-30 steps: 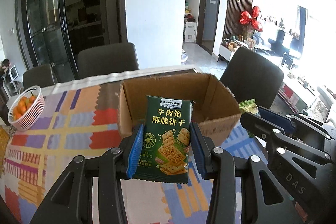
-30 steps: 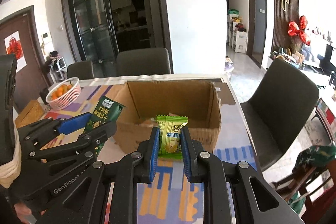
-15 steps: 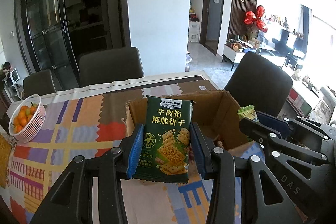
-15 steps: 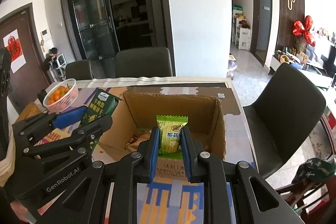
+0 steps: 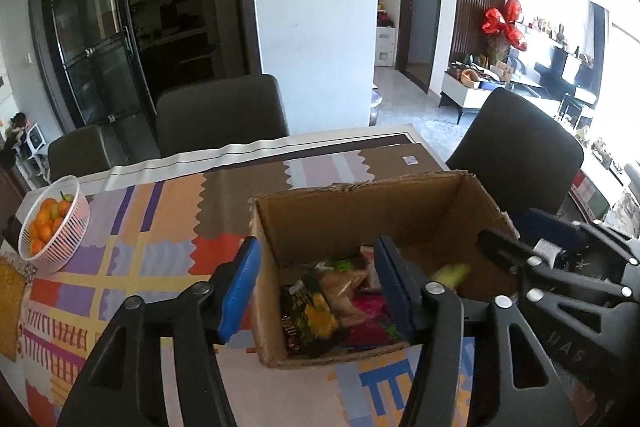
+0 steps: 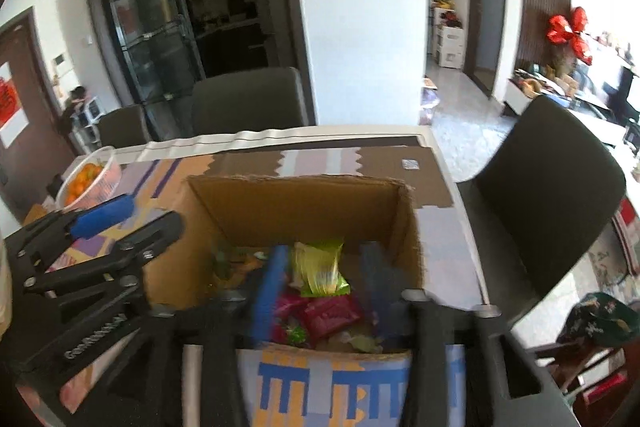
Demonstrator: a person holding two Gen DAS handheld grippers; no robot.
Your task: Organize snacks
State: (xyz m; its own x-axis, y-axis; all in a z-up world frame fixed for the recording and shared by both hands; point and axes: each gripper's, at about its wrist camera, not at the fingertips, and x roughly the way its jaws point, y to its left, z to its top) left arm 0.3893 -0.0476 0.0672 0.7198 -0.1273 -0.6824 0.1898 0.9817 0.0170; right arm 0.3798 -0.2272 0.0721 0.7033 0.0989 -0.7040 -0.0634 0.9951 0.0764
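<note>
Over the box (image 5: 360,195), seen from the left wrist, the left gripper (image 5: 316,283) hangs with jaws wide apart and empty, poised so a released snack lands among the snacks (image 5: 320,307) inside.

From the right wrist, the right gripper (image 6: 324,279) tilts down over the same box, jaws spread; a green packet (image 6: 320,267) lies between them, apparently loose.

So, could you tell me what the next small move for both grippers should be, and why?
Probably lift both straight up out of the cardboard box. The left gripper and right gripper are open and hold nothing, and the green packet is loose among the snacks inside.
</note>
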